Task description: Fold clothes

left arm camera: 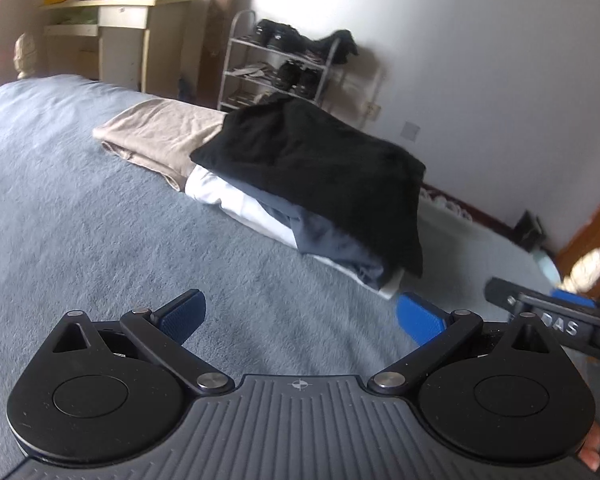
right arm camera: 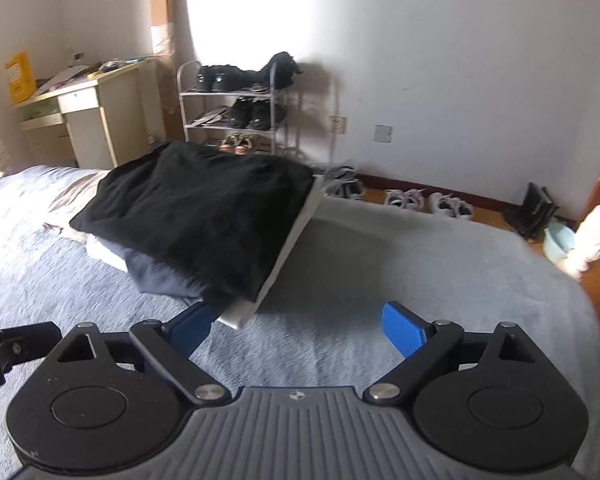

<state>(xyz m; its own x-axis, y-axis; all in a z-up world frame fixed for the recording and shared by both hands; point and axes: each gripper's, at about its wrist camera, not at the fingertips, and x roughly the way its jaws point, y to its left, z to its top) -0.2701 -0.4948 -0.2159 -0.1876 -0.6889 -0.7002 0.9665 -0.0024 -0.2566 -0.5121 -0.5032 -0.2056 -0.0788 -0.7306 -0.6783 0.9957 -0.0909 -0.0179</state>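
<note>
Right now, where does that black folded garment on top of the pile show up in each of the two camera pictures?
Left wrist view: the black garment sits right of centre, topping the pile on the grey-blue bed cover, with a beige garment to its left.
Right wrist view: it lies left of centre, above the left blue pad.
Shared landmark: the metal shoe rack against the wall behind the pile.

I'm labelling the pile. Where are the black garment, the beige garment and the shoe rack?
black garment (right arm camera: 204, 216), right wrist view, middle of its top face
beige garment (left arm camera: 160, 132), left wrist view, upper surface
shoe rack (right arm camera: 188, 96), right wrist view, left upright
</note>
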